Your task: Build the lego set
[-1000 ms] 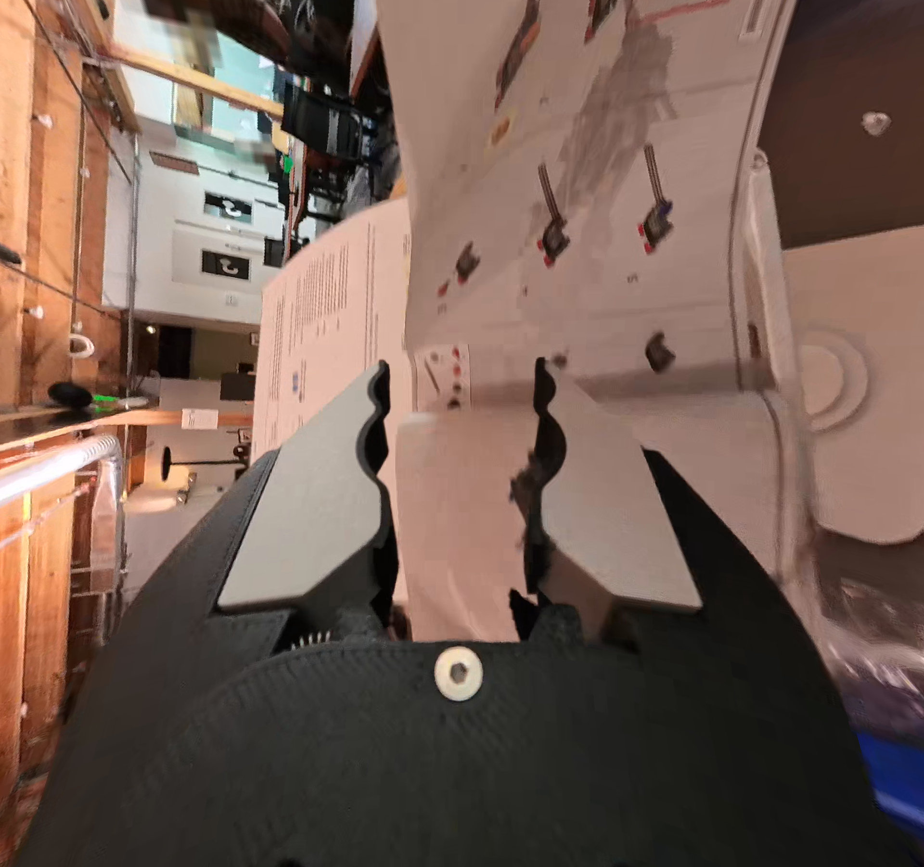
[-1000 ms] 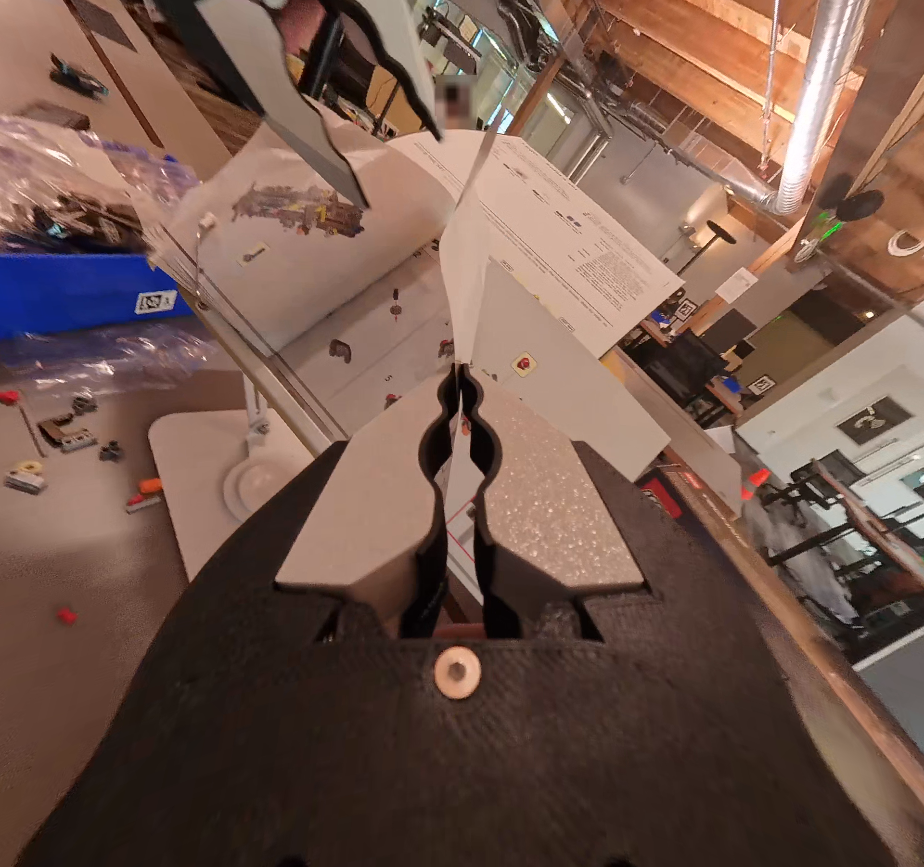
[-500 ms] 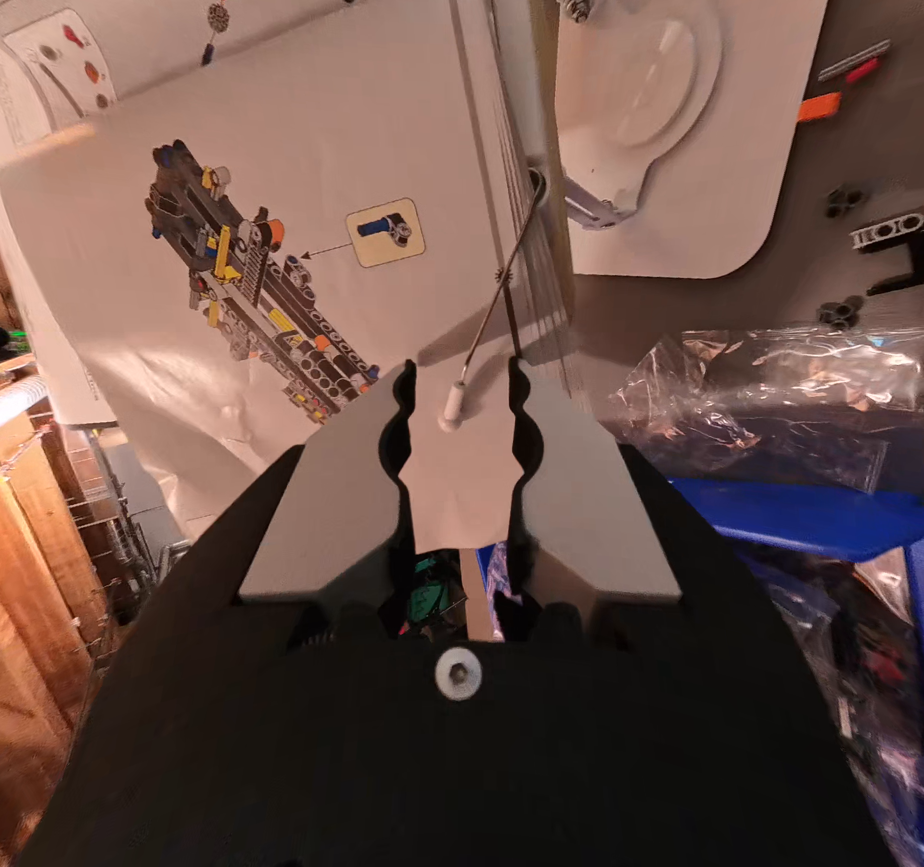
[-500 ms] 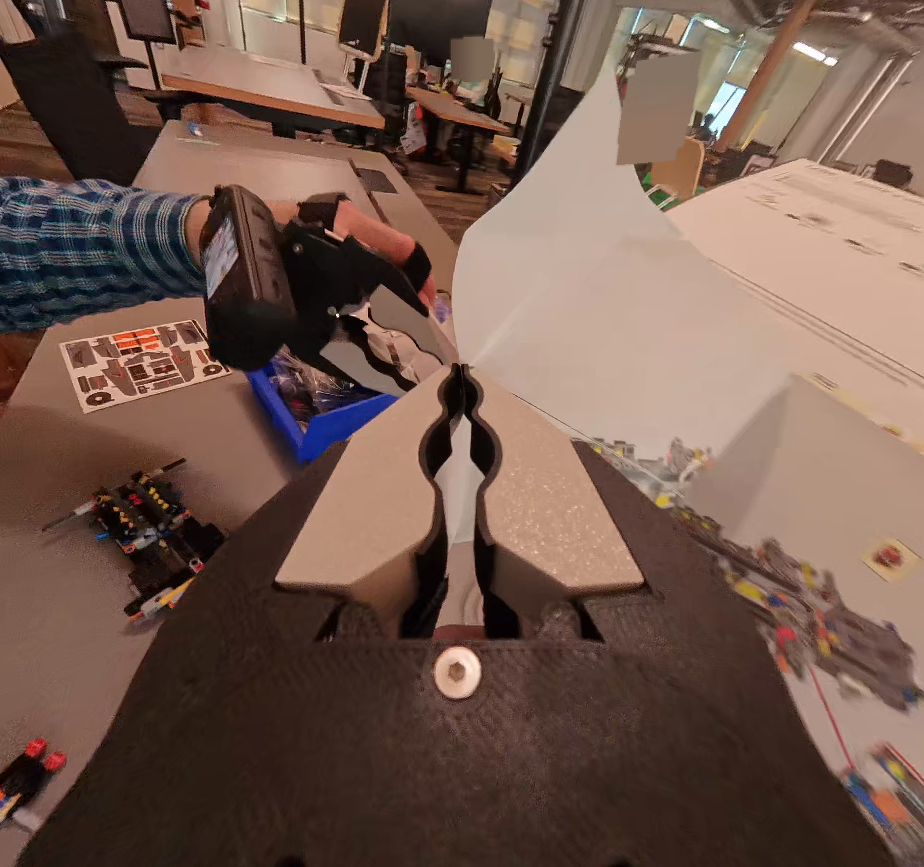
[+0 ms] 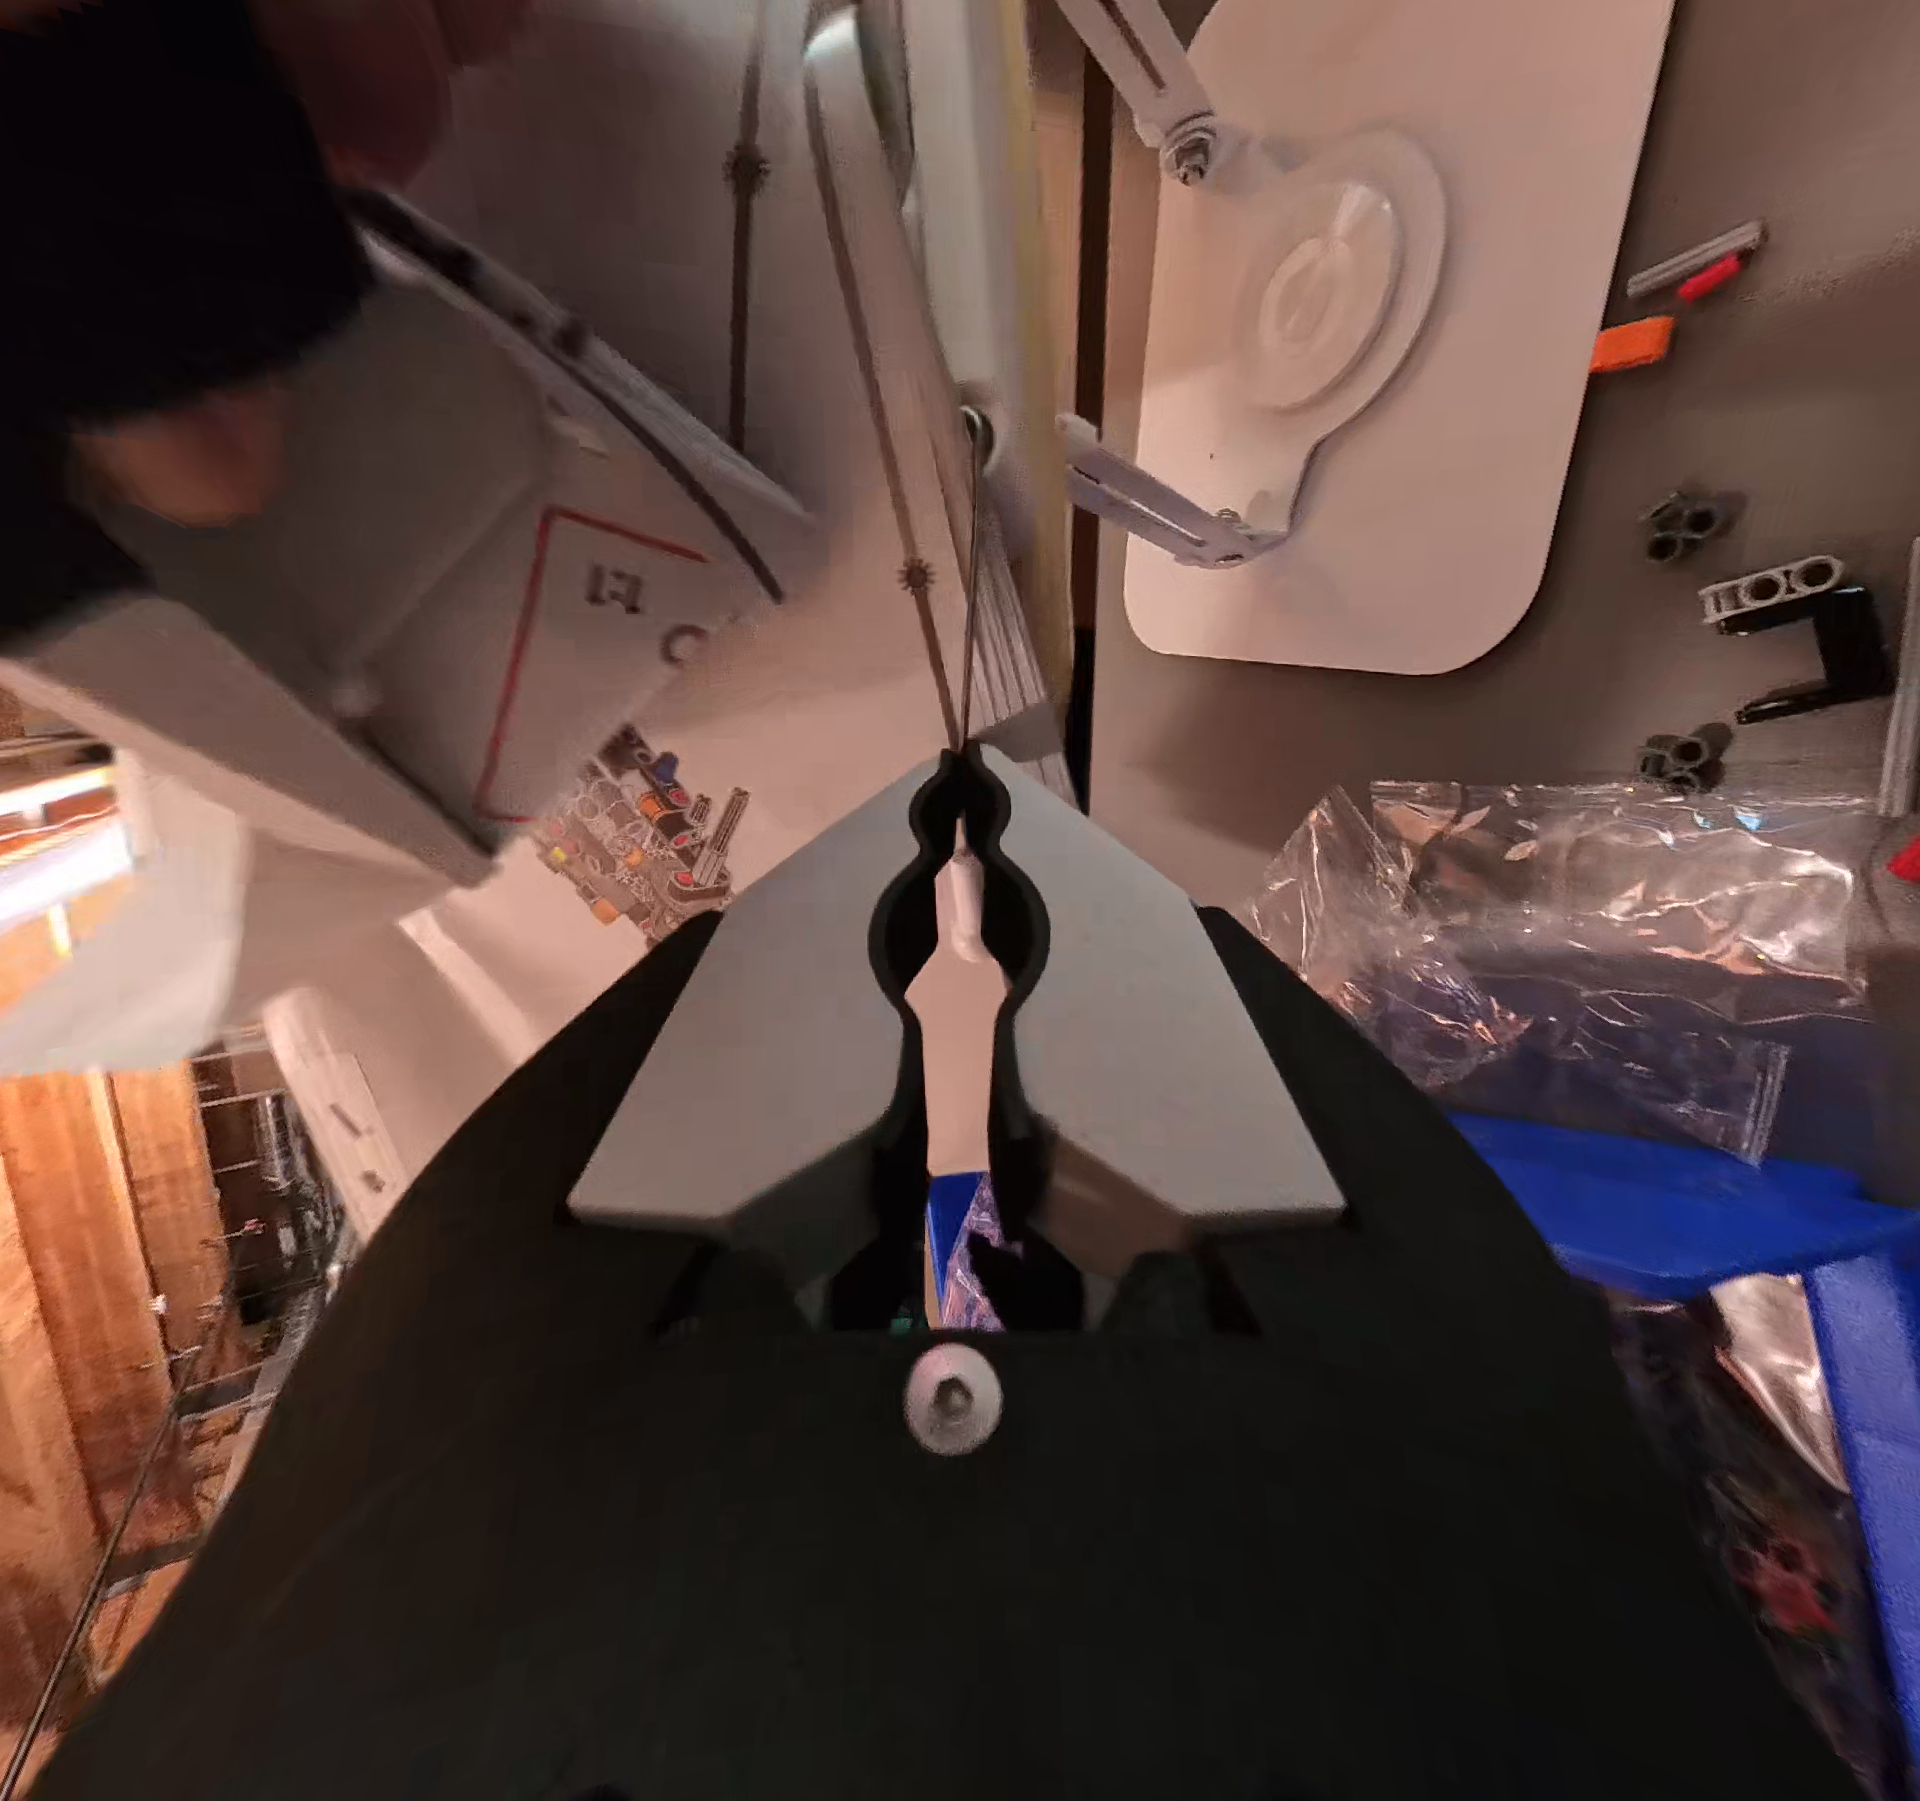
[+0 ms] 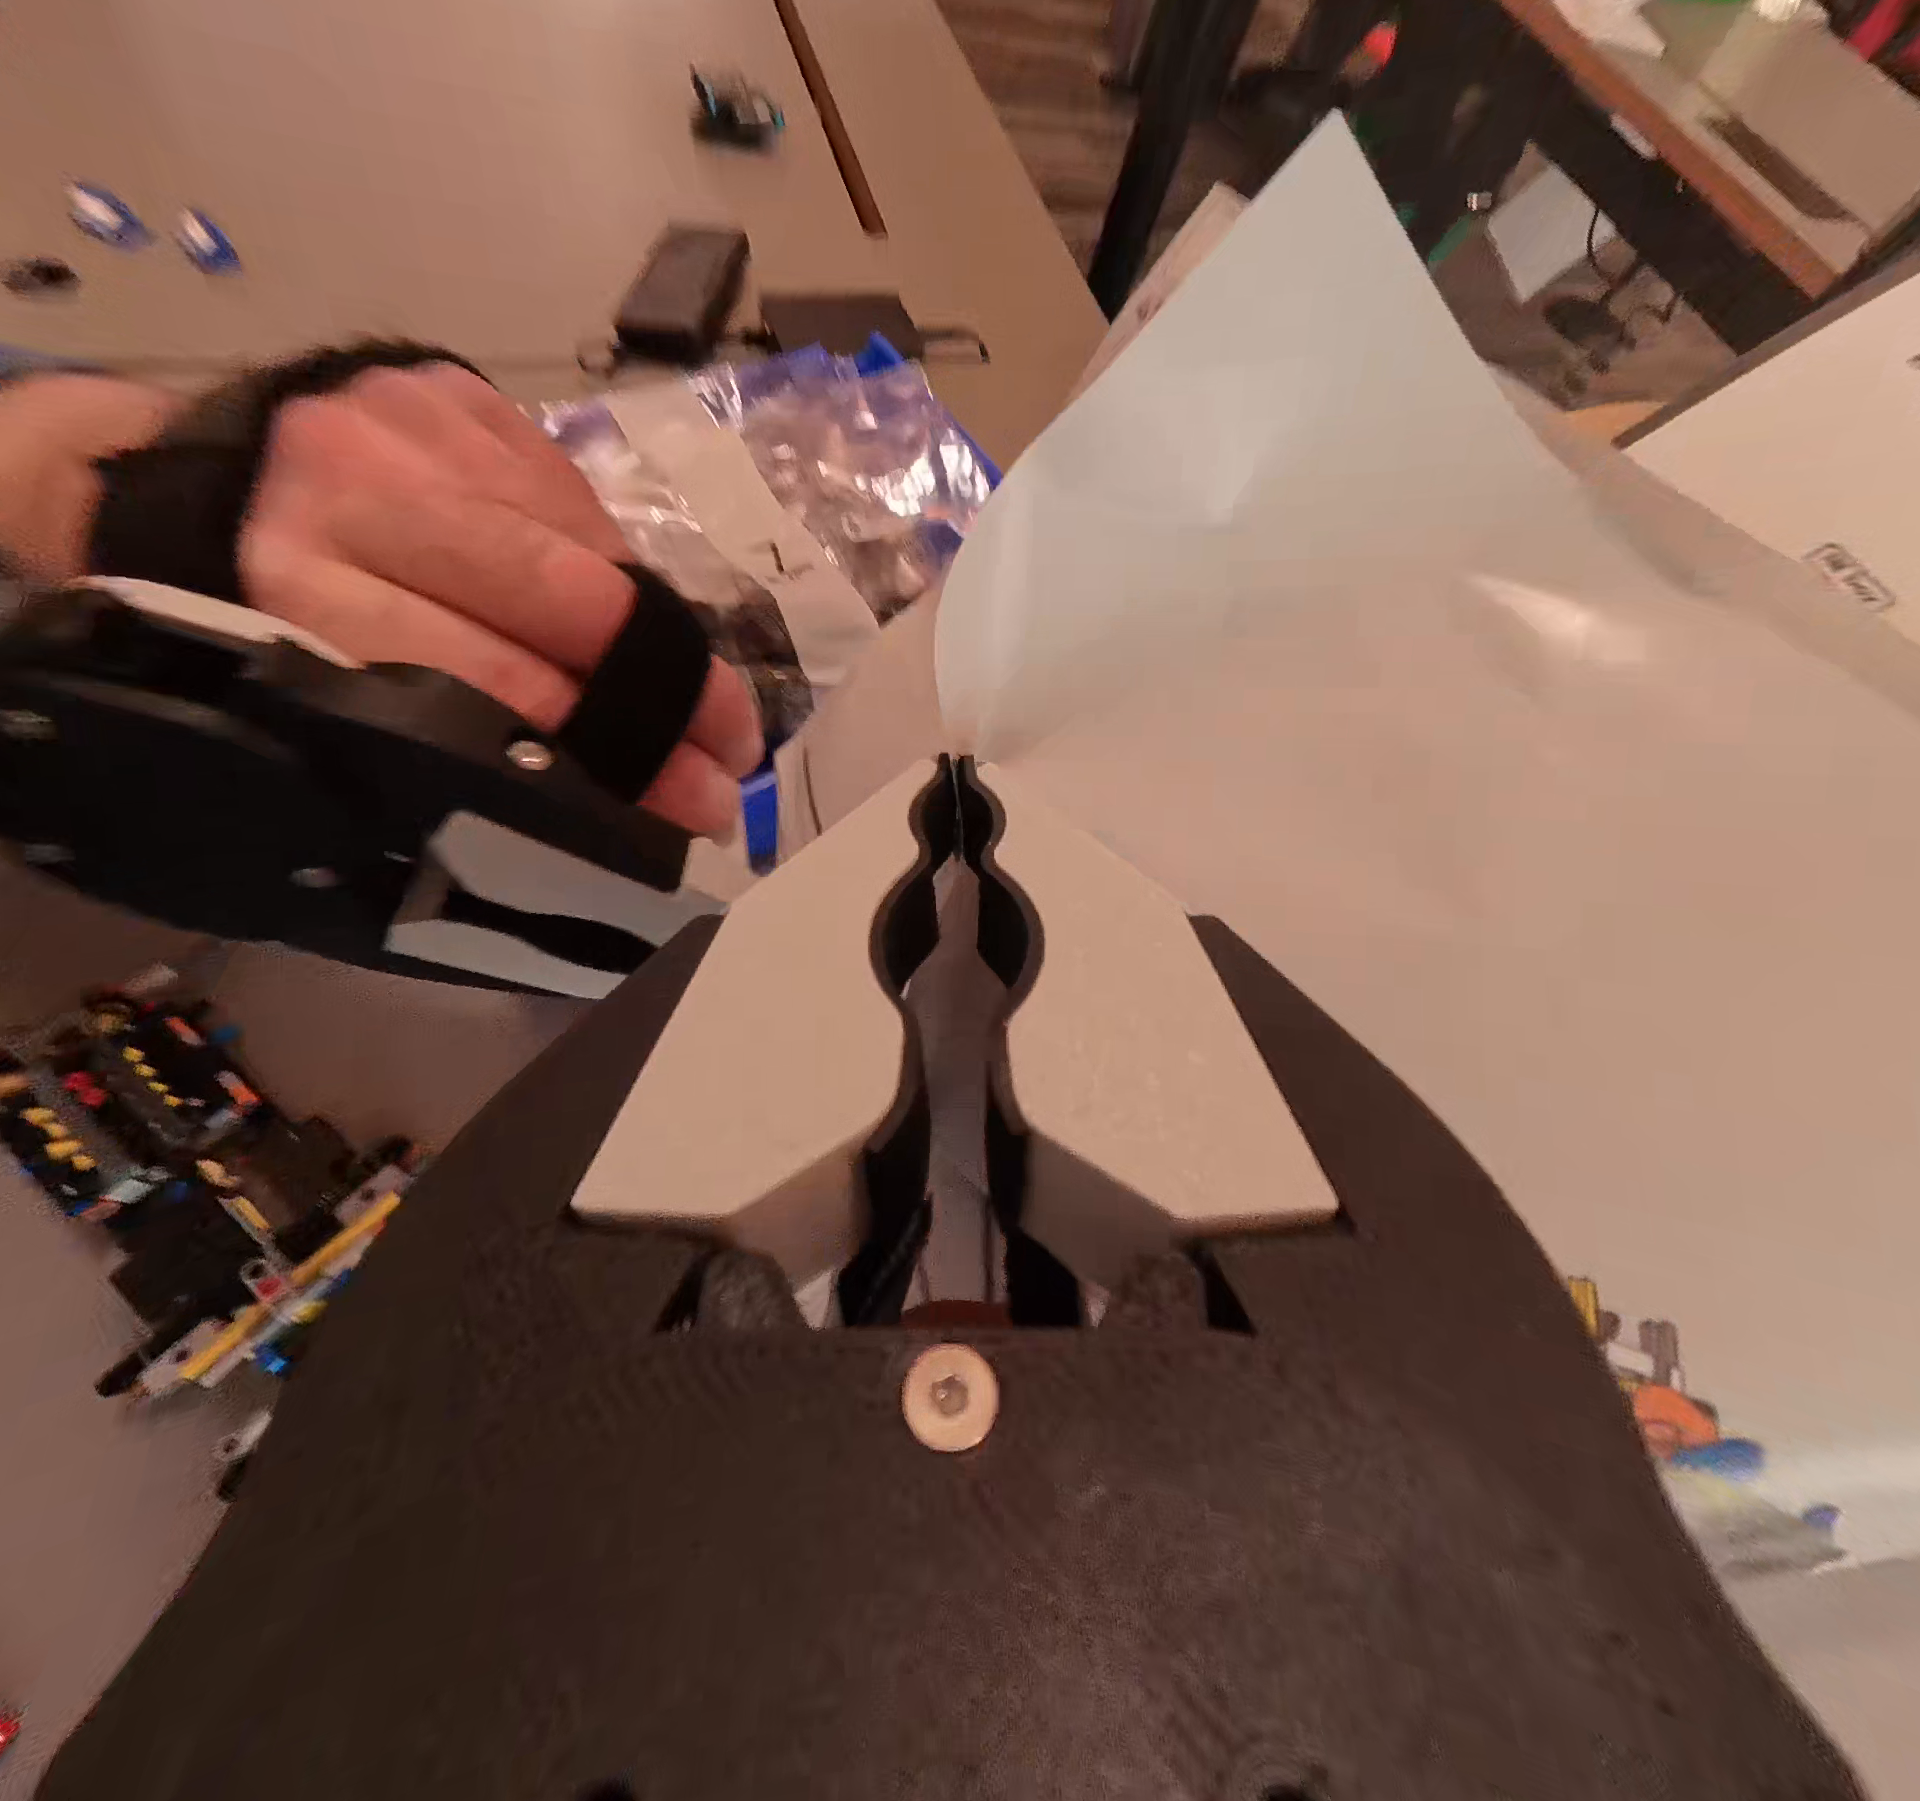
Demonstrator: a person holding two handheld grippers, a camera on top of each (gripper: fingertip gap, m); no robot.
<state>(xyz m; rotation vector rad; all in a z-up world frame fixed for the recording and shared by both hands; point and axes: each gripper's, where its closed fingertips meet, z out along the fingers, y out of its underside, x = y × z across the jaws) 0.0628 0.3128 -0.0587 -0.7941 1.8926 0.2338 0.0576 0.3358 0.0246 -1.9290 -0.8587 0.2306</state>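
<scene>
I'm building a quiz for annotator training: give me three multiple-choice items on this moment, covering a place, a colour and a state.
1. Where is the partly built model in the right wrist view?
A) on the table, lower left
B) on a chair
C) on a shelf

2. What colour is the bin under the plastic bags?
A) red
B) blue
C) green

3. What is the right gripper doing?
A) hanging open
B) shut on a brick
C) shut on a page

Answers: 1 A, it lies on the grey tabletop; 2 B, its blue rim shows; 3 C, paper fans out from its closed tips.
</scene>
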